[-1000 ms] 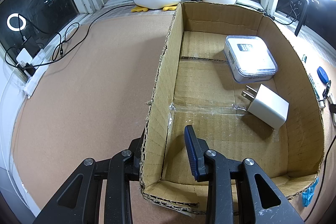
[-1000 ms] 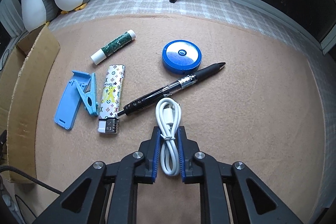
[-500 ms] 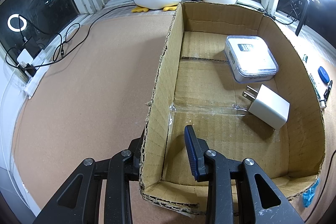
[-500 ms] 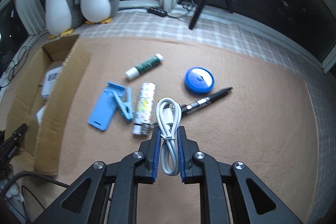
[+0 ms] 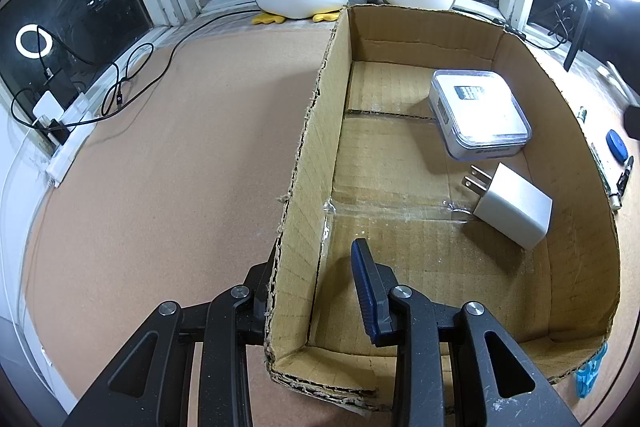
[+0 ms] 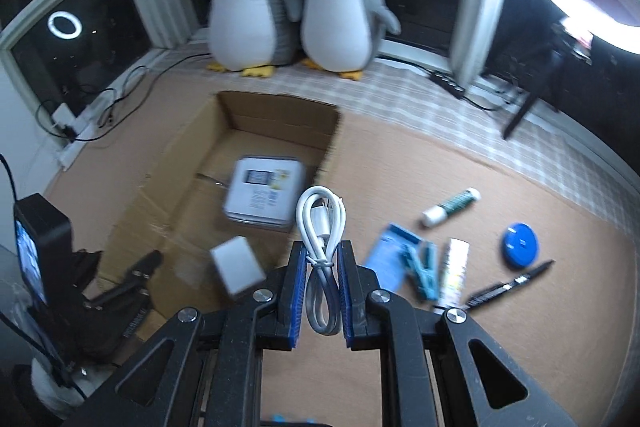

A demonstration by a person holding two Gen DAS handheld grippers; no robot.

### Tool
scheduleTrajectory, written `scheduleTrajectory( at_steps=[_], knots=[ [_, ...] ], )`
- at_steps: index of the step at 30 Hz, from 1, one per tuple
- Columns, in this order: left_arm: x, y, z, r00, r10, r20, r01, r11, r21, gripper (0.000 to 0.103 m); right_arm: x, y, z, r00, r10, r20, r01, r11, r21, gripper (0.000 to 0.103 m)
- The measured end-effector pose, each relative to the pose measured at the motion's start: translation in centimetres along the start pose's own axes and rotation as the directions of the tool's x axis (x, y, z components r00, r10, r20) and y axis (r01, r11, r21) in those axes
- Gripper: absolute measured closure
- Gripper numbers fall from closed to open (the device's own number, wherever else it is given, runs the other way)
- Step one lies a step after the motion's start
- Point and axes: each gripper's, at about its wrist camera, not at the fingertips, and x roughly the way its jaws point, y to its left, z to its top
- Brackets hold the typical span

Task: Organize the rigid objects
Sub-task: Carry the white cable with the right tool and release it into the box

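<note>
Item in hand: coiled white cable (image 6: 320, 223), pinched between the blue pads of my right gripper (image 6: 320, 291), its loop end standing up and forward past the fingertips. Destination: open cardboard box (image 5: 308, 163), lying ahead and to the left of that gripper, with its near right wall just beyond the loop. Already in the box: a flat clear-lidded case (image 6: 264, 193) further in, and a white plug adapter (image 6: 236, 265) closer and to the left of my right gripper. My left gripper (image 5: 316, 291) is clamped on the box's near left wall, one finger outside, the other inside, which I judge is steadying the box for the drop. To do this step well I would carry the cable over the right wall with clearance, since the dangling loop could catch the cardboard edge, and aim for the bare floor ahead of the adapter and short of the case, so nothing stacks. I would let go low, not from height, because a springy coil may bounce. The right wrist view is smeared, so I cannot be sure how much of the coil sits between the pads. Still outside, to the right: blue clip (image 6: 420, 267), patterned lighter (image 6: 454, 273), glue stick (image 6: 450, 207), blue round case (image 6: 519, 245), black pen (image 6: 510, 283).
</note>
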Motion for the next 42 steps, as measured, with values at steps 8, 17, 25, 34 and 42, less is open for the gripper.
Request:
scheduleTrajectory(
  at_steps=[8, 17, 25, 34, 42],
  knots=[
    [0.0, 0.0, 0.0, 1.0, -0.002, 0.002, 0.002, 1.0, -0.002, 0.07, 2.9, 5.1, 1.1, 0.995, 0.096, -0.04, -0.099, 0.992, -0.079, 0.089],
    [0.1, 0.1, 0.0, 1.0, -0.004, 0.003, 0.004, 1.0, -0.006, 0.07, 5.8, 6.9, 2.9, 0.982, 0.166, -0.092, -0.175, 0.98, -0.092, 0.089],
    [0.1, 0.1, -0.1, 1.0, -0.004, 0.003, 0.004, 1.0, -0.004, 0.07, 6.9, 7.3, 3.1, 0.977, 0.178, -0.115, -0.189, 0.977, -0.094, 0.089],
    [0.1, 0.1, -0.1, 1.0, -0.004, 0.004, 0.004, 1.0, -0.005, 0.069, 7.2, 7.0, 3.4, 0.978, 0.17, -0.119, -0.18, 0.98, -0.082, 0.069],
    [0.2, 0.2, -0.1, 1.0, -0.003, 0.005, 0.003, 1.0, -0.005, 0.07, 6.5, 6.5, 3.3, 0.981, 0.162, -0.106, -0.17, 0.982, -0.076, 0.064]
  ],
)
